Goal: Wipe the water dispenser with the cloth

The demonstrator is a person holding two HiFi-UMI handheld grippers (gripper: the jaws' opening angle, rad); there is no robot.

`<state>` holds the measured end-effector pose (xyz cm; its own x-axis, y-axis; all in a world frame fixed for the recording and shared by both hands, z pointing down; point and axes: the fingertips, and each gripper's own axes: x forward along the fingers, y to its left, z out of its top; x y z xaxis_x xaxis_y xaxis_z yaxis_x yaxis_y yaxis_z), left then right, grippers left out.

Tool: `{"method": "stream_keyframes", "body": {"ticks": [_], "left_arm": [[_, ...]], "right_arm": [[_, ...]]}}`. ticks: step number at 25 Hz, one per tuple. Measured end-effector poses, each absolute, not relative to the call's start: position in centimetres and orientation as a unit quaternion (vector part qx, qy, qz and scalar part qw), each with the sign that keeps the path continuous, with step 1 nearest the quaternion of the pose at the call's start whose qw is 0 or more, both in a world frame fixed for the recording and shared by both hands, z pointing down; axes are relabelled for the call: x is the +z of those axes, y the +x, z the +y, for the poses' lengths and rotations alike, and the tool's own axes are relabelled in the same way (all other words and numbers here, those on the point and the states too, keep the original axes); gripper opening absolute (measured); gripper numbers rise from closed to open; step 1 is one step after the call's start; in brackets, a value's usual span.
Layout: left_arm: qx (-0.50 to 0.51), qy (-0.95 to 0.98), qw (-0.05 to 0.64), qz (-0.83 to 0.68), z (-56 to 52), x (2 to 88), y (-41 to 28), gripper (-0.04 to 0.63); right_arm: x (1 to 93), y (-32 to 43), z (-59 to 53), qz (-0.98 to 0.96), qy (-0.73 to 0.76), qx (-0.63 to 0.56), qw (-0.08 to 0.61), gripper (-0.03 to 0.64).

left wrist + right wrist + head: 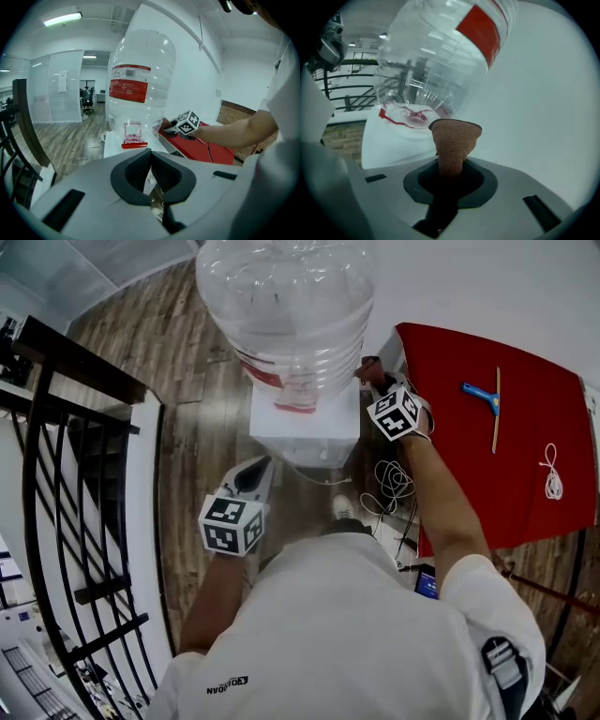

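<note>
A railing fills the 9 o'clock side of the head view. The left gripper hangs at about 7 o'clock from the dispenser, apart from it. In the left gripper view its fingers are pressed together at the tips with nothing between them, and they point towards the bottle. That bottle sits neck-down on the white dispenser at 12 o'clock in the head view.

The right gripper is at the dispenser's 2 o'clock corner, just beside the bottle's shoulder. In the right gripper view its fingers pinch the brown cloth. The cloth stands out from between them as a folded wad, its free end at 12 o'clock of the gripper, close to the dispenser top under the bottle. I cannot tell whether cloth and dispenser touch.

Cables lie on the floor at the dispenser's 4 o'clock. At 3 o'clock a red table carries a blue squeegee and a white cord.
</note>
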<state>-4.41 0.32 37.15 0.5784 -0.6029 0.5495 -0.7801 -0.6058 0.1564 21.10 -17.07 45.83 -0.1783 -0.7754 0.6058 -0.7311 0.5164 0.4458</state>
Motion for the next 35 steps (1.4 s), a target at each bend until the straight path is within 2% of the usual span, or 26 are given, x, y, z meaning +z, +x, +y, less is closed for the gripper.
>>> {"method": "stream_keyframes", "body": {"ticks": [8,14,23,35], "left_arm": [[0.246,0.844,0.215,-0.425,-1.2,38.4,-1.3,-0.011],[0.253,0.831,0.239,-0.433,-0.3,40.4,0.6,-0.011],[0.238,0.825,0.236,-0.455,-1.1,39.6,-0.1,-0.011],[0.239,0.841,0.243,-0.42,0.8,40.1,0.8,-0.011]], "right_arm": [[47.9,21.4,-26.6,-0.765,0.445,-0.092,0.458,0.057],[49.5,20.3,-29.2,-0.752,0.406,-0.157,0.494,0.056],[50.9,17.9,-26.5,-0.735,0.353,-0.232,0.53,0.057],[51.5,17.4,-19.7,-0.729,0.332,-0.257,0.541,0.057]]}}
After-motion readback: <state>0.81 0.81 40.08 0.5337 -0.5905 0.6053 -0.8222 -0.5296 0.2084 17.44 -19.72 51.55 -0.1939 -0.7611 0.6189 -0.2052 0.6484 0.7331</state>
